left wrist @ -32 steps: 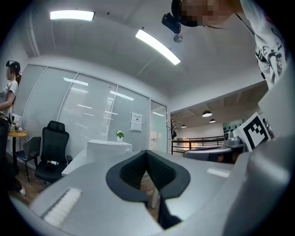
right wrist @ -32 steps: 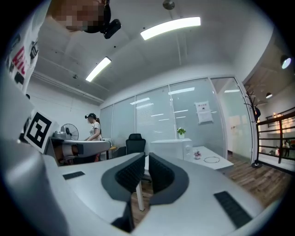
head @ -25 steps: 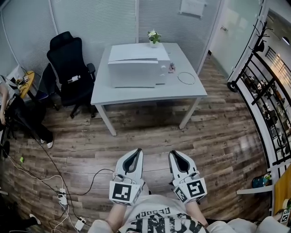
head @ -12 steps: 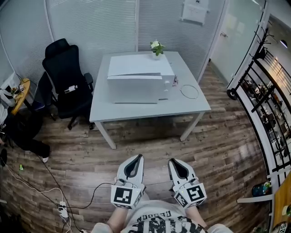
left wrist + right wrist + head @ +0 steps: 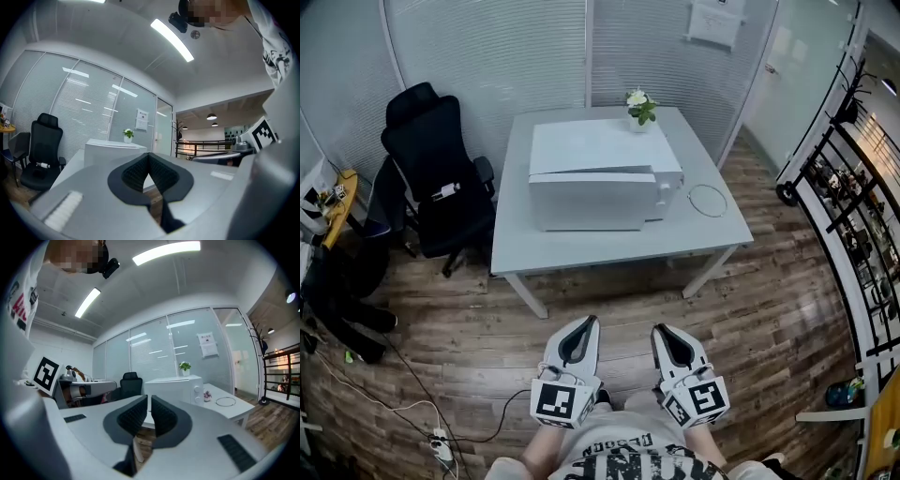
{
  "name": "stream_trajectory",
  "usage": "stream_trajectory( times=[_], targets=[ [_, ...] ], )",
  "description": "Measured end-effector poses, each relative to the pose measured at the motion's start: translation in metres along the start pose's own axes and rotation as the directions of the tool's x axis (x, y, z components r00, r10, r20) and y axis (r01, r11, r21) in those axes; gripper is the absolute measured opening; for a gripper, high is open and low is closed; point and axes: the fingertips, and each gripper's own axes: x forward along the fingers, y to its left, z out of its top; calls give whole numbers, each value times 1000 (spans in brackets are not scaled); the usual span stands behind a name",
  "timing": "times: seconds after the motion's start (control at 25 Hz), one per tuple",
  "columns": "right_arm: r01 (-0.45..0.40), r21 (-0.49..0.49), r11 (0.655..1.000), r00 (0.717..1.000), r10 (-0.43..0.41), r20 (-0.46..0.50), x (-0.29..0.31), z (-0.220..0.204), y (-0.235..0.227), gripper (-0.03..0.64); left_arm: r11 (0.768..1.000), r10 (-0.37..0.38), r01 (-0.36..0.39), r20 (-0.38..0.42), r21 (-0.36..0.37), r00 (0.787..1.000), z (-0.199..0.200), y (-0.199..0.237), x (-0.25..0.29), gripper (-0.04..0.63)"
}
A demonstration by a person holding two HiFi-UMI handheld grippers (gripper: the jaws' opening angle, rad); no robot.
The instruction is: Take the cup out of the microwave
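A white microwave (image 5: 600,178) stands on a white table (image 5: 581,248) ahead of me, its door closed; no cup shows in any view. My left gripper (image 5: 581,324) and right gripper (image 5: 662,331) are held side by side above the wooden floor, well short of the table, both pointing toward it. Each is shut with nothing between its pads. The left gripper view shows its gripper (image 5: 149,157) with the microwave (image 5: 112,149) far beyond. In the right gripper view that gripper (image 5: 149,400) points at the microwave (image 5: 173,386), knobs on its right side.
A black office chair (image 5: 431,178) stands left of the table. A small potted plant (image 5: 640,105) and a ring of cable (image 5: 707,200) lie on the tabletop. A black railing (image 5: 853,234) runs along the right. Cables and a power strip (image 5: 441,450) lie on the floor at lower left.
The table and microwave have come closer and look larger. Both grippers keep their place in front of the body, still shut.
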Motion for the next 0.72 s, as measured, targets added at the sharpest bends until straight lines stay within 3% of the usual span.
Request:
stream_trajectory(
  times=[0.32, 0.72],
  targets=[
    [17, -12, 1000, 1000, -17, -15, 28, 0, -13, 34, 999, 25, -25, -12, -31, 1000, -7, 24, 15, 9],
    [-38, 5, 999, 999, 38, -29, 81, -7, -50, 34, 996, 73, -74, -21, -40, 997, -17, 44, 67, 9]
  ],
)
